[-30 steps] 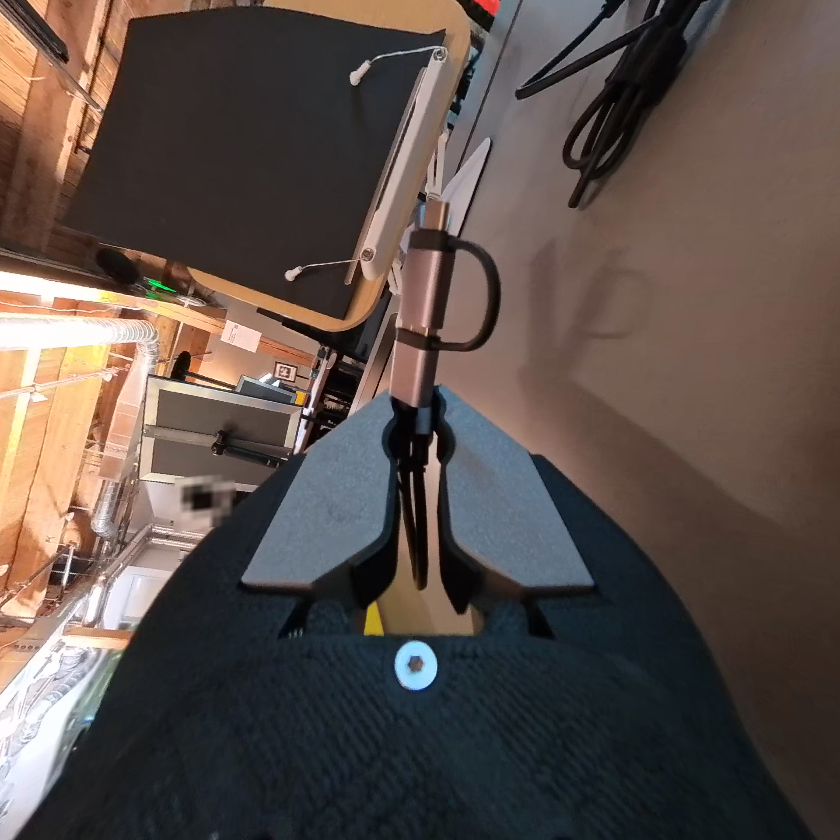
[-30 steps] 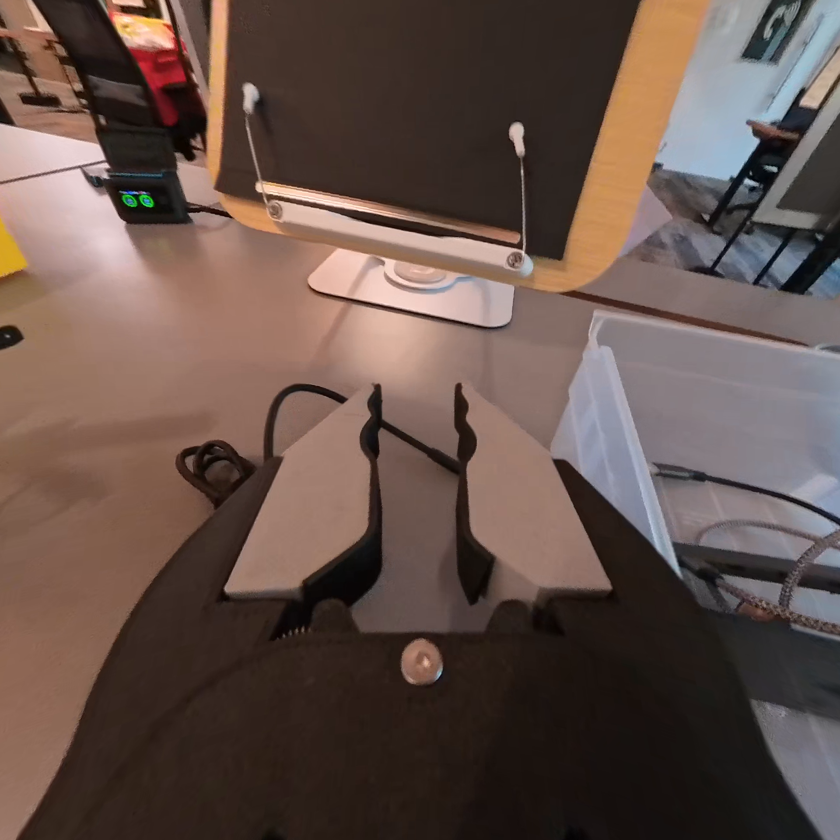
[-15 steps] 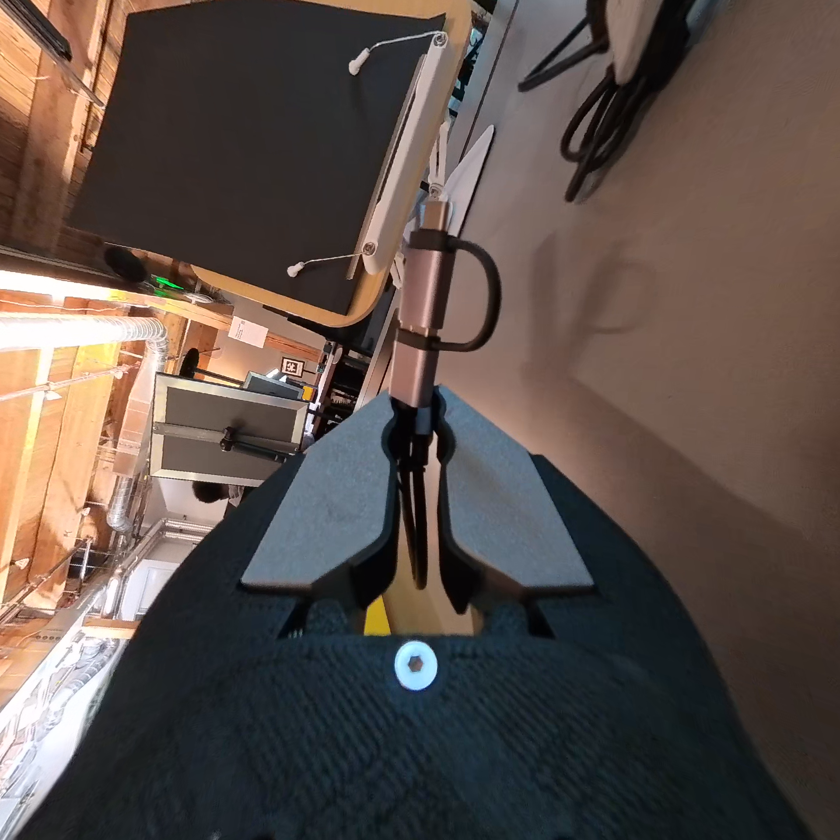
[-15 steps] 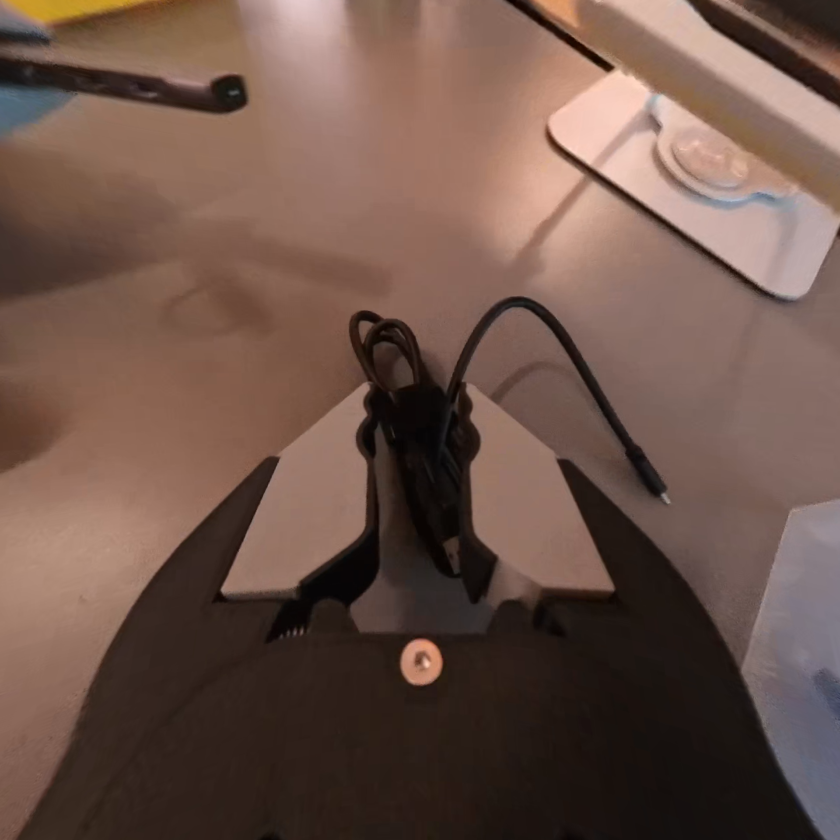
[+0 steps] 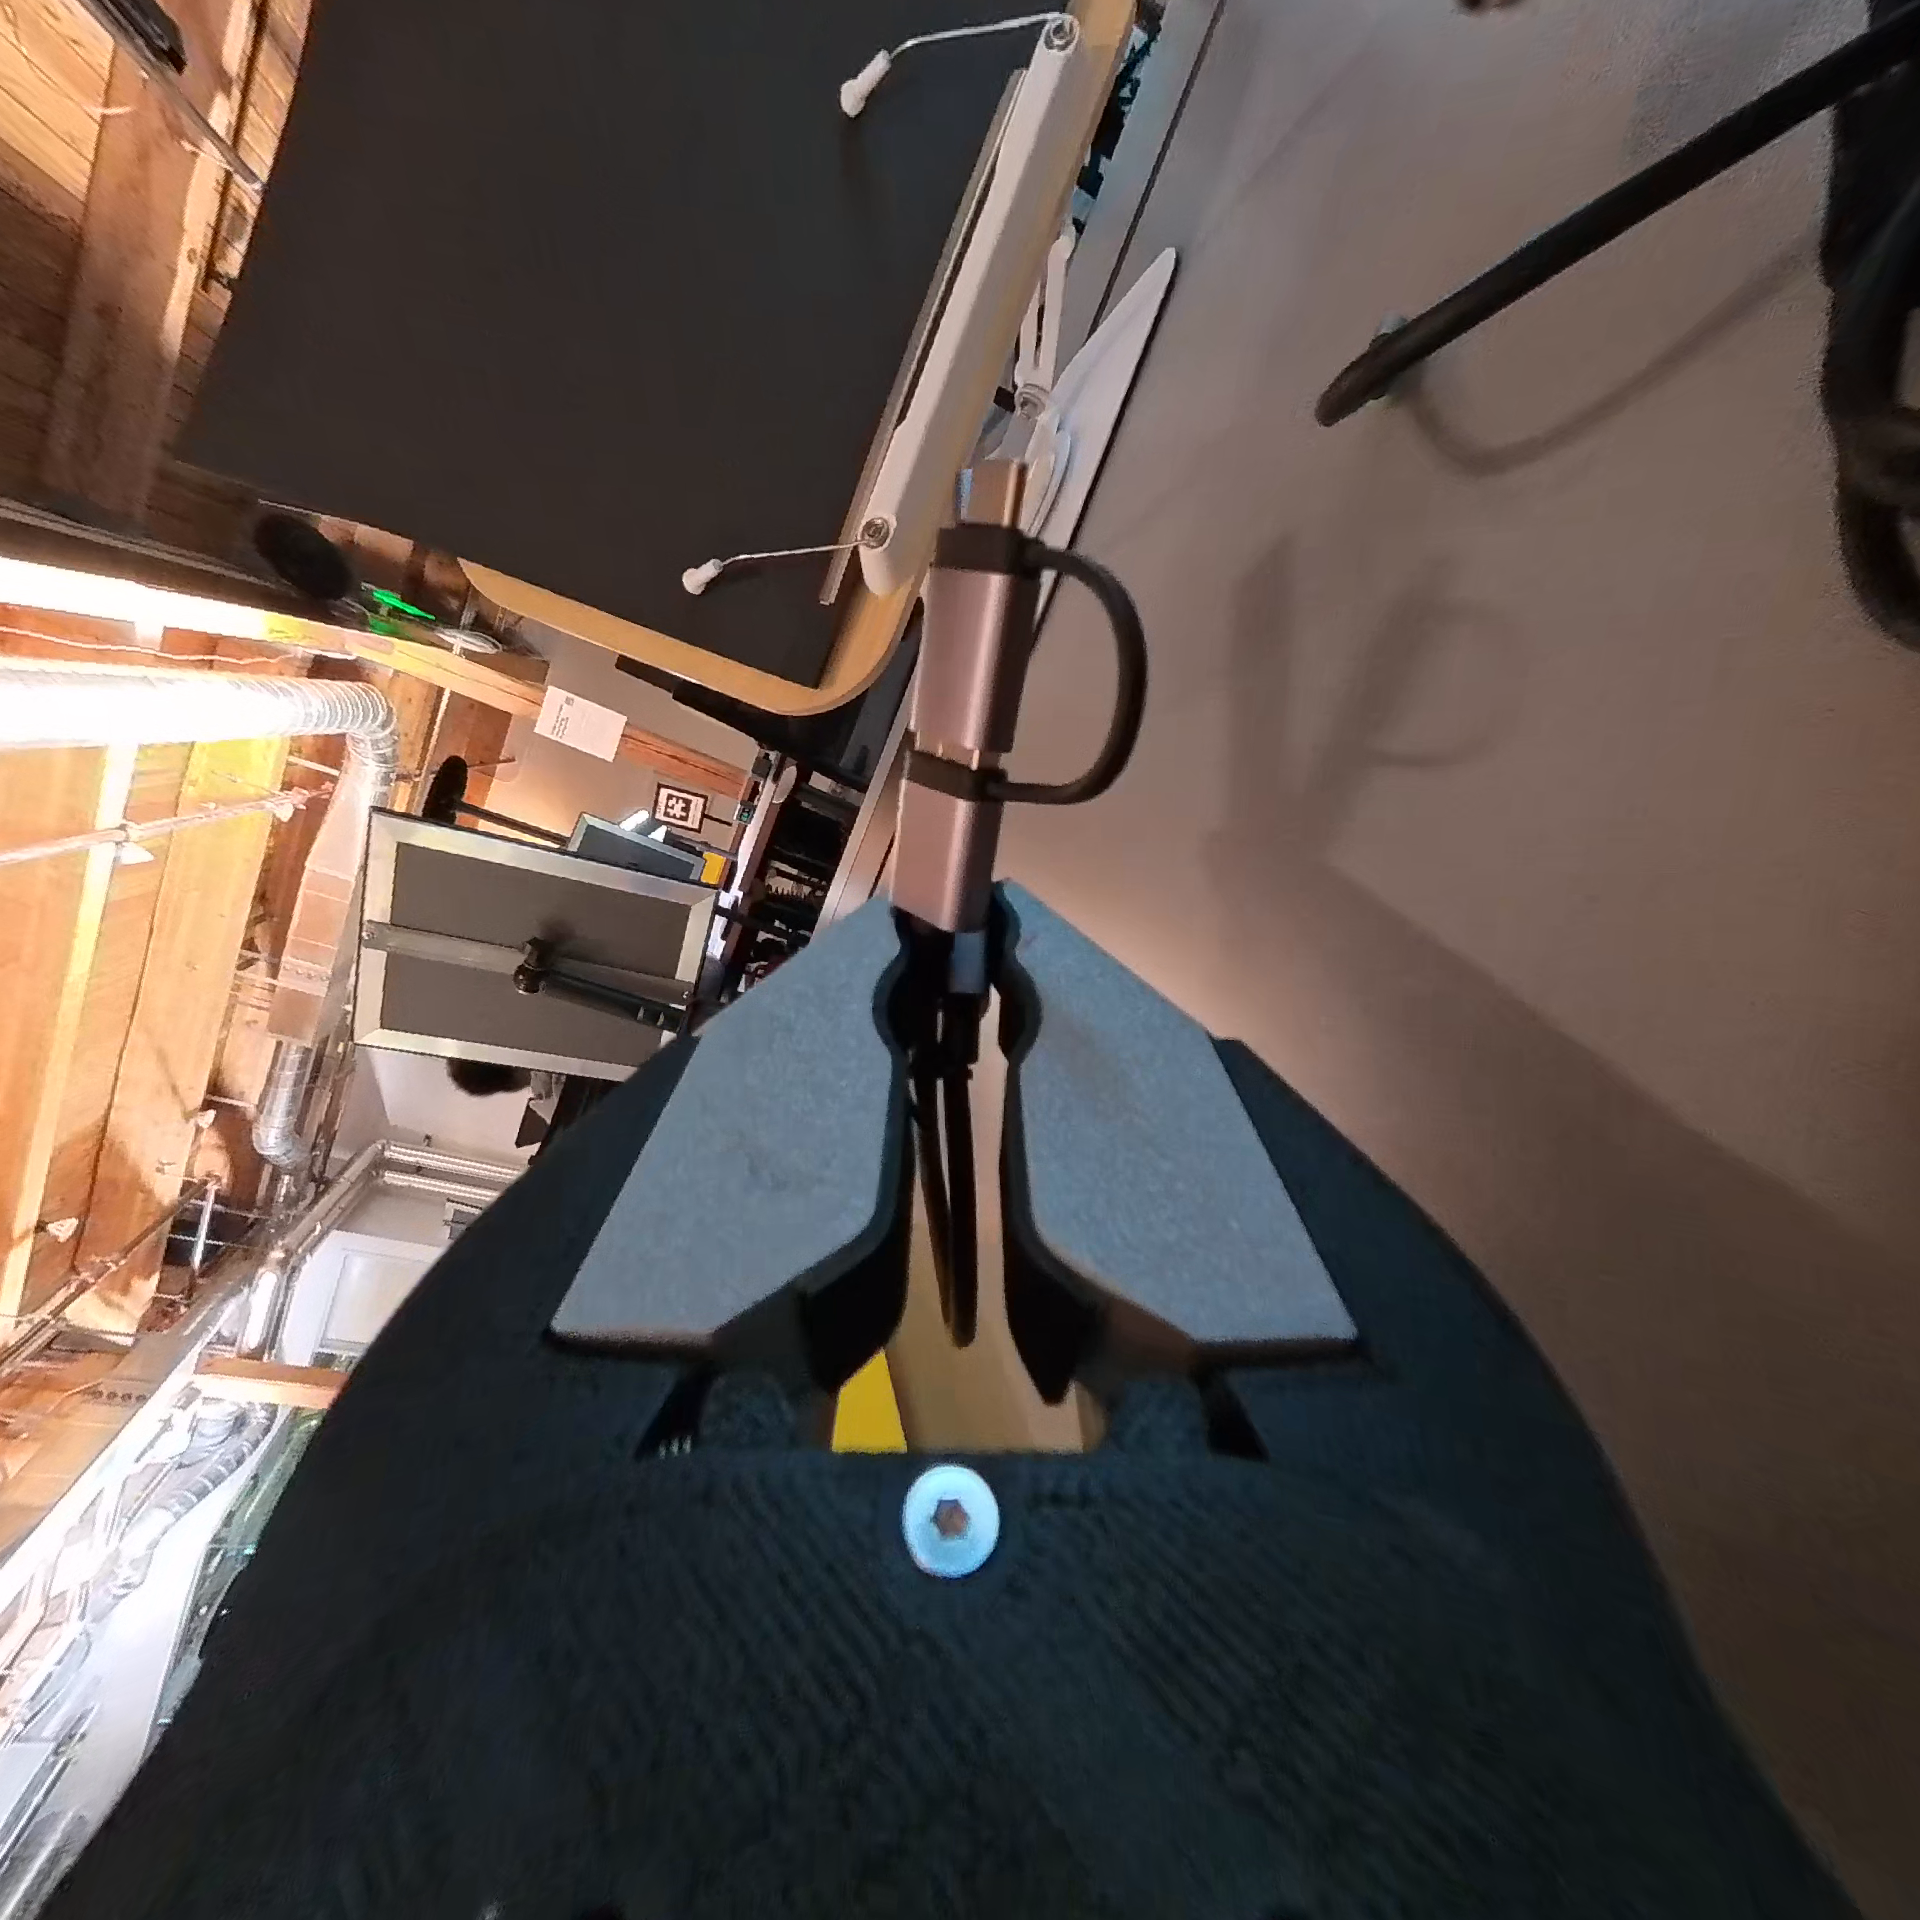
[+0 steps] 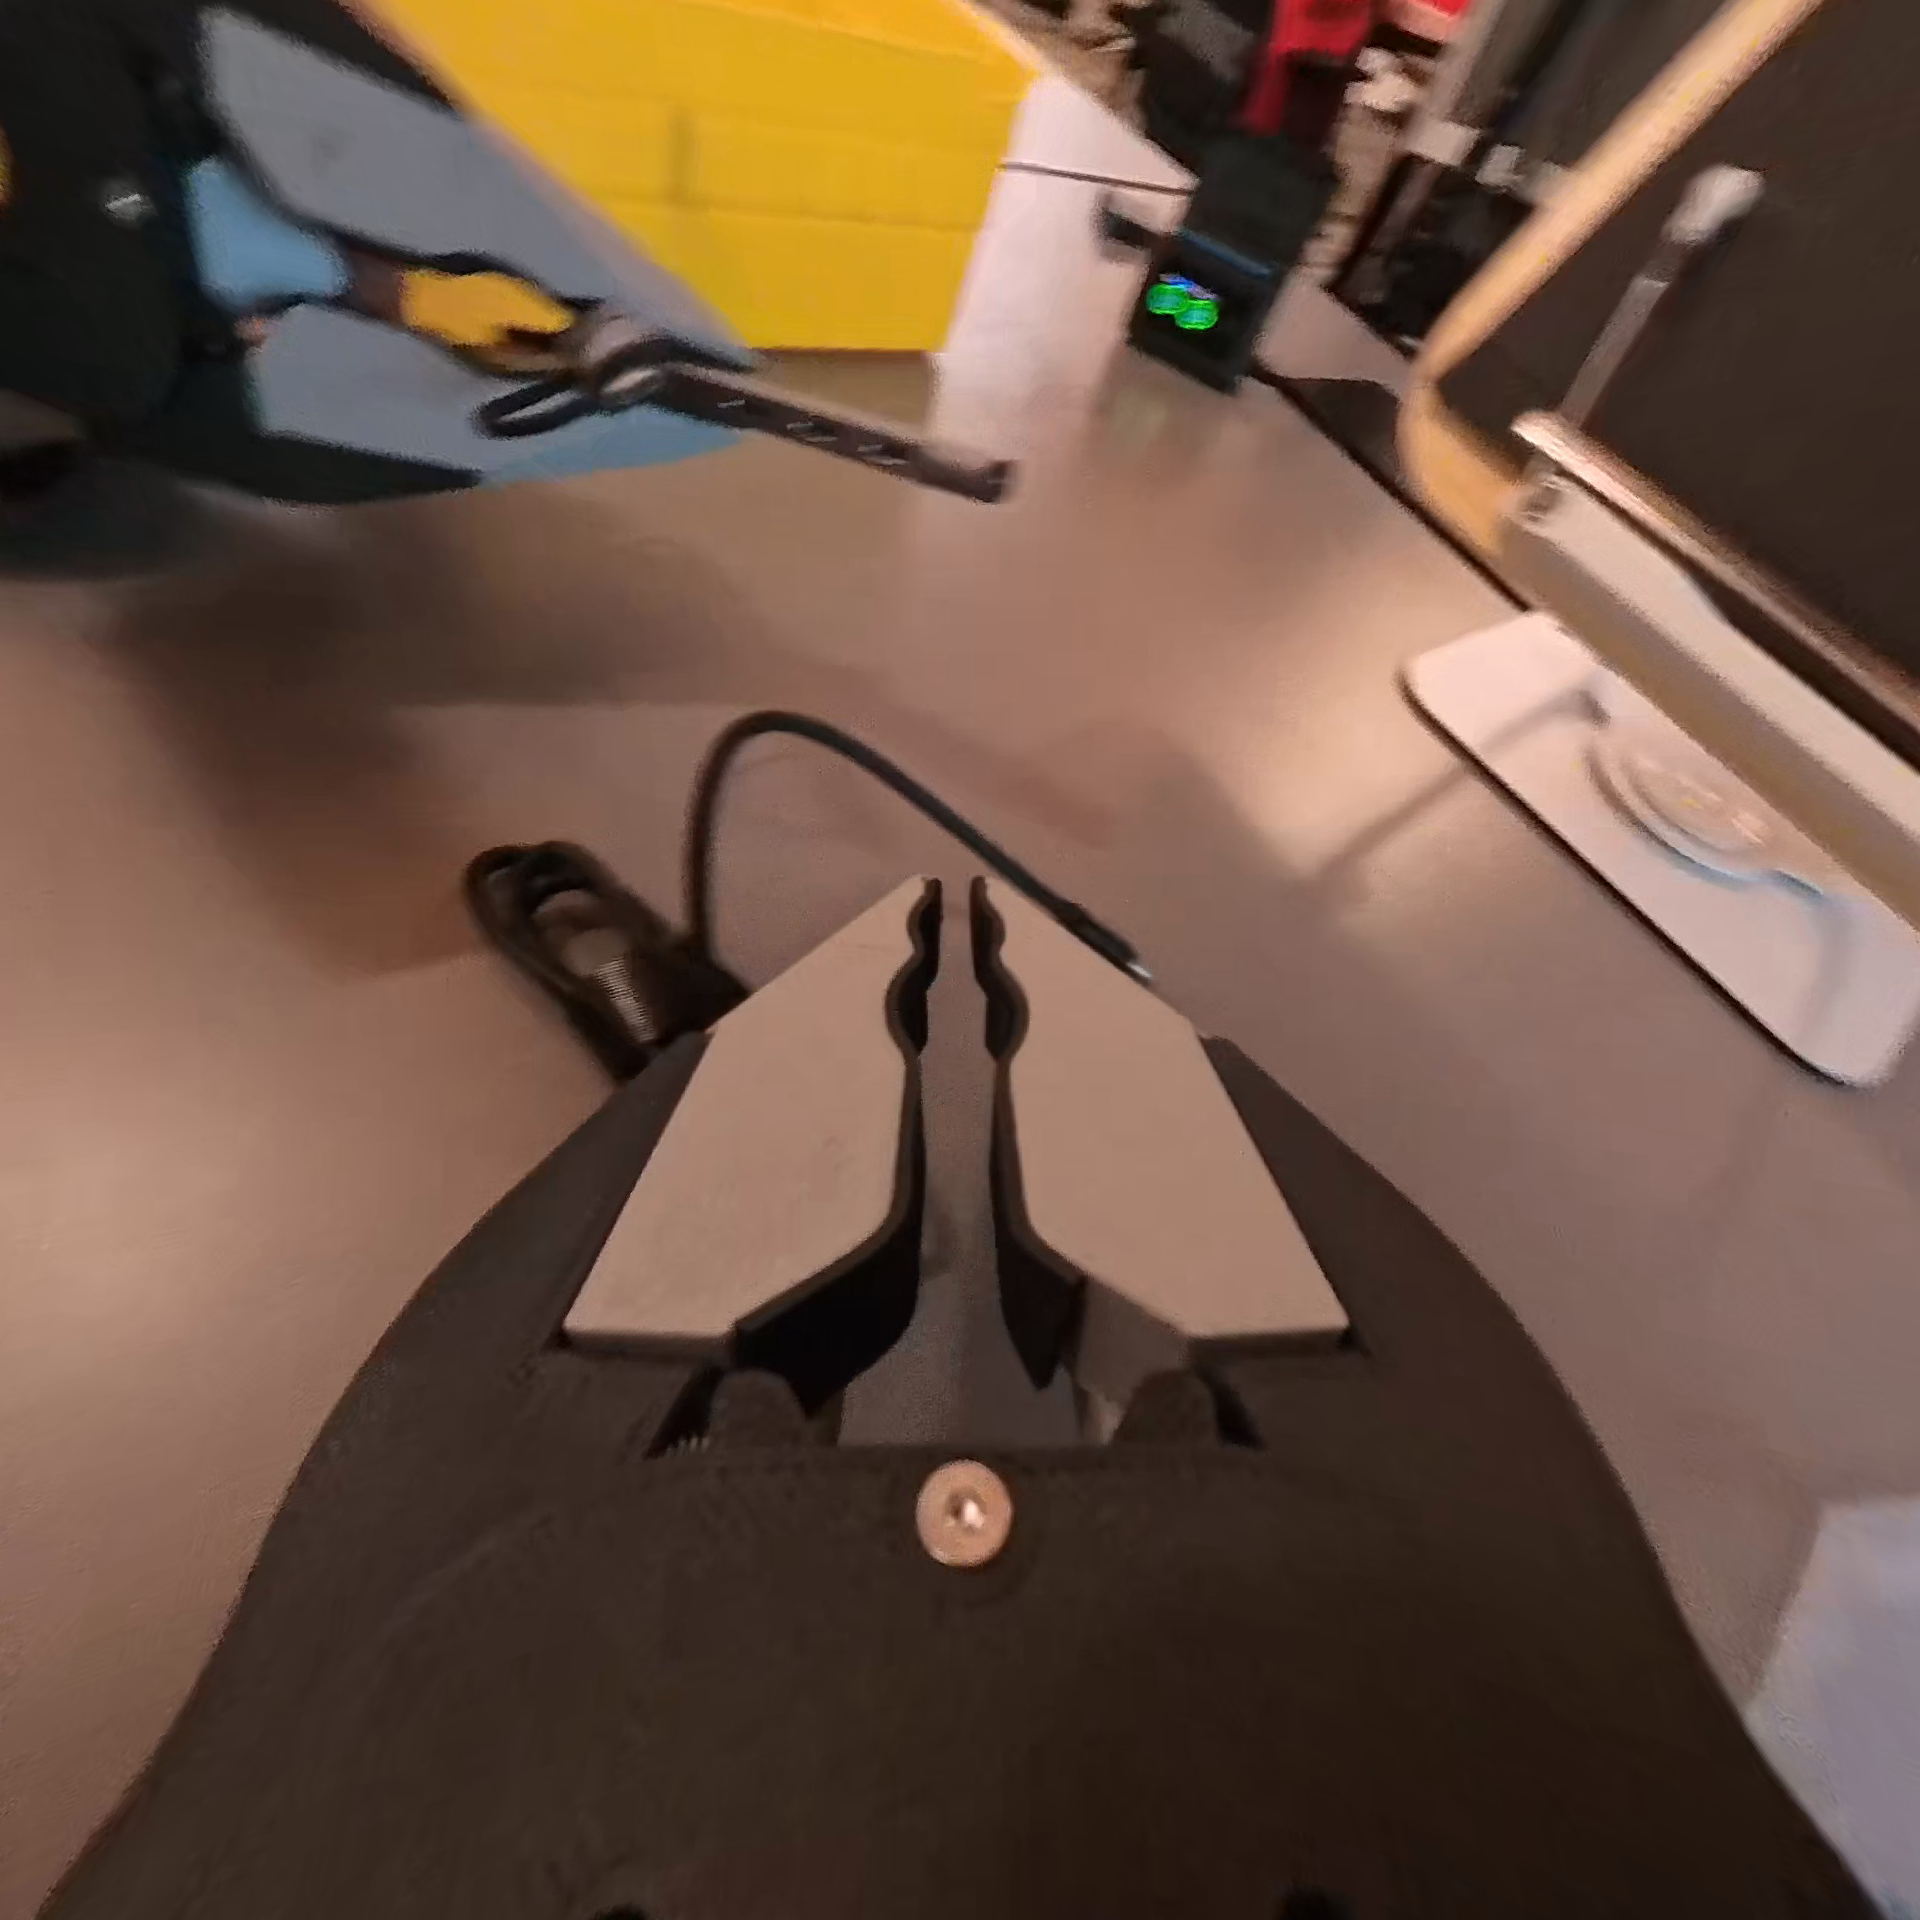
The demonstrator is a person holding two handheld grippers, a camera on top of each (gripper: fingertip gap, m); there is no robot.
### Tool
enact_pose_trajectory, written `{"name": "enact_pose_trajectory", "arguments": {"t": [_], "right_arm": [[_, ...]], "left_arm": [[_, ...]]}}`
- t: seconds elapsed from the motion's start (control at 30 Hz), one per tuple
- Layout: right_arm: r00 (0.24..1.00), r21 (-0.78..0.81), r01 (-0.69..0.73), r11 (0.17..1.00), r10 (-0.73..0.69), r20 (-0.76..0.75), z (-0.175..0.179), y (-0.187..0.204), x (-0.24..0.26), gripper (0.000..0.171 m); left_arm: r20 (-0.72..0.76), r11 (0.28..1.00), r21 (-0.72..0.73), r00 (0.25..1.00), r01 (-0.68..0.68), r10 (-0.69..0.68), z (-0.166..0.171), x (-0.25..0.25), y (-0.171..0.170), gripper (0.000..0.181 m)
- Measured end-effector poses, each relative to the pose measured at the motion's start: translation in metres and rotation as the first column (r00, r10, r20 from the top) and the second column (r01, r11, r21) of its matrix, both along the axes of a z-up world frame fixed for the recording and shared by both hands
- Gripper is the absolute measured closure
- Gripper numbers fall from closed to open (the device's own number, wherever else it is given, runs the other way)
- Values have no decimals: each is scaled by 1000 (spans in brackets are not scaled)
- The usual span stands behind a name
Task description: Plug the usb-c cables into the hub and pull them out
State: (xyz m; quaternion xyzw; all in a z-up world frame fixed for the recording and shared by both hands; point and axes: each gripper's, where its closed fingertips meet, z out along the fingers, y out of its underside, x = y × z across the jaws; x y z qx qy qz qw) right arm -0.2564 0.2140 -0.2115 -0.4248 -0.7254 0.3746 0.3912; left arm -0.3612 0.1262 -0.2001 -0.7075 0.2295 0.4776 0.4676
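Observation:
In the left wrist view my left gripper (image 5: 951, 914) is shut on the brown-grey metal hub (image 5: 971, 707). The hub sticks out ahead of the fingertips, its short black lead looped at the side. The right wrist view shows the left gripper (image 6: 613, 353) at the upper left, holding the hub (image 6: 831, 436) above the table. My right gripper (image 6: 954, 888) has its fingers almost together over a black usb-c cable (image 6: 769, 722). The cable's coiled bundle (image 6: 582, 935) sticks out to the left and its plug (image 6: 1132, 966) to the right. The point of hold is hidden under the fingers.
A black board with a wooden rim (image 5: 623, 312) stands on a white stand whose base (image 6: 1662, 831) rests on the grey table (image 6: 260, 1091) at the right. A yellow box (image 6: 779, 177) and a small device with green lights (image 6: 1184, 307) sit at the back. The left gripper's tips are roughly 15 cm from the right gripper's.
My right gripper dropped over the coiled cable, closed its fingers on it, then swung left towards the hub. The left gripper kept its hold on the hub and hardly moved.

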Motion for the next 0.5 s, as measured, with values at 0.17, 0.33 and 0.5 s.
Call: {"name": "enact_pose_trajectory", "arguments": {"t": [0.17, 0.33, 0.5], "right_arm": [[986, -156, 164, 974, -166, 0, 5, 35, -3, 148], [968, -216, 249, 944, -249, 28, 2, 53, -3, 144], [967, -220, 253, 942, -252, 36, 1, 54, -3, 148]], "left_arm": [[-10, 1000, -15, 1000, -2, 2, -2, 0, 1, 174], [-20, 1000, -20, 1000, -2, 2, -3, 2, 2, 174], [-30, 1000, -24, 1000, 0, -1, -3, 3, 2, 174]]}}
